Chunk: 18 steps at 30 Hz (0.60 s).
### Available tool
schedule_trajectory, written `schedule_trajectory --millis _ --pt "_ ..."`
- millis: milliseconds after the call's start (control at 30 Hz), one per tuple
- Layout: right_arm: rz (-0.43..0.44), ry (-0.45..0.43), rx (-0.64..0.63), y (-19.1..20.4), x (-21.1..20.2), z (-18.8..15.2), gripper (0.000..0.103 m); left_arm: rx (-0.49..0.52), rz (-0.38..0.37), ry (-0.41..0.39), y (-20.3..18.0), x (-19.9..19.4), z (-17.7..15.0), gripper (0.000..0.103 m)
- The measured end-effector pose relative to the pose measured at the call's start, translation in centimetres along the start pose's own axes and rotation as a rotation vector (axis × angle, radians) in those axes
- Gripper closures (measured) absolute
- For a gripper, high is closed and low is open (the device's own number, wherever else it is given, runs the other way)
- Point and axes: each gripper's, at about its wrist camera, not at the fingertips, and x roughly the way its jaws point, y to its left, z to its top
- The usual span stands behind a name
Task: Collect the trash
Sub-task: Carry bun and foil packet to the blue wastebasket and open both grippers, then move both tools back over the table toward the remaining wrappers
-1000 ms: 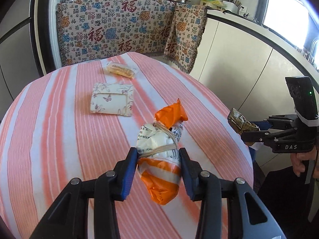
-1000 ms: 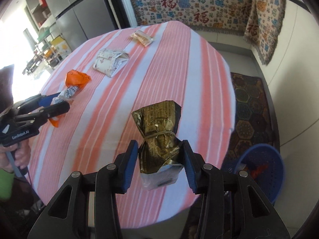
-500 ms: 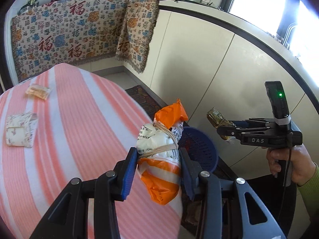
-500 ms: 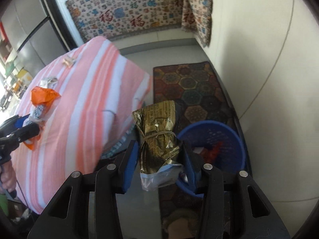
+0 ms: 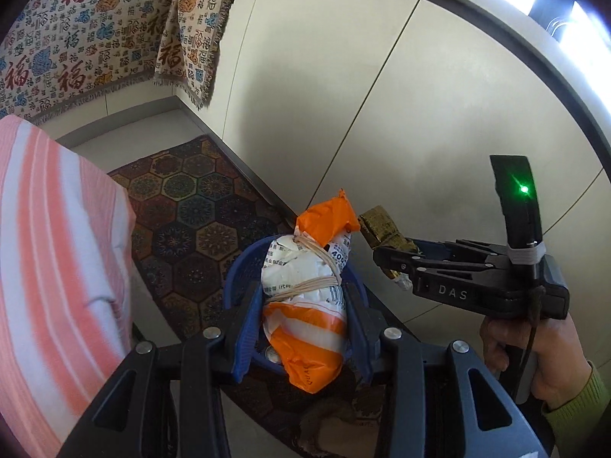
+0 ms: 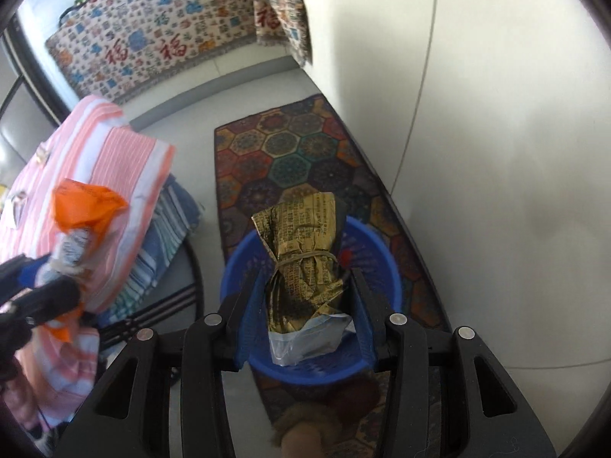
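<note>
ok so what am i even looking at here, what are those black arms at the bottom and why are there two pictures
There is no robot here. A person holds a hand-held tool with two-finger tongs in each hand, and each tool carries a wide-angle camera looking forward along its fingers. That gives two pictures: one from the left tool, one from the right. The black arms at the bottom are each tool's own fingers.

The left tongs grip an orange and white packet tied with a rubber band. The right tongs grip a gold wrapper, also banded. In the left picture you can see the right tool from the side, with the person's hand on its handle.

Both bundles hang over a blue basket on the floor, which stands on a patterned rug beside a table with a pink striped cloth.
</note>
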Motion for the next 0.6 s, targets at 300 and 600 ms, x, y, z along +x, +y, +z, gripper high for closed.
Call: schedule_trajectory --millis 300,600 --pt "0.004 0.004 0.048 -2.6 -0.1 -1.0 0.057 0.003 -0.007 0.033 -0.8 4.7 0.6 0.061" --pt "-0.032 -0.027 0.066 -3.5 -0.3 -1.0 0.04 -0.032 -0.043 0.044 0.1 7.4 2.5 0.048"
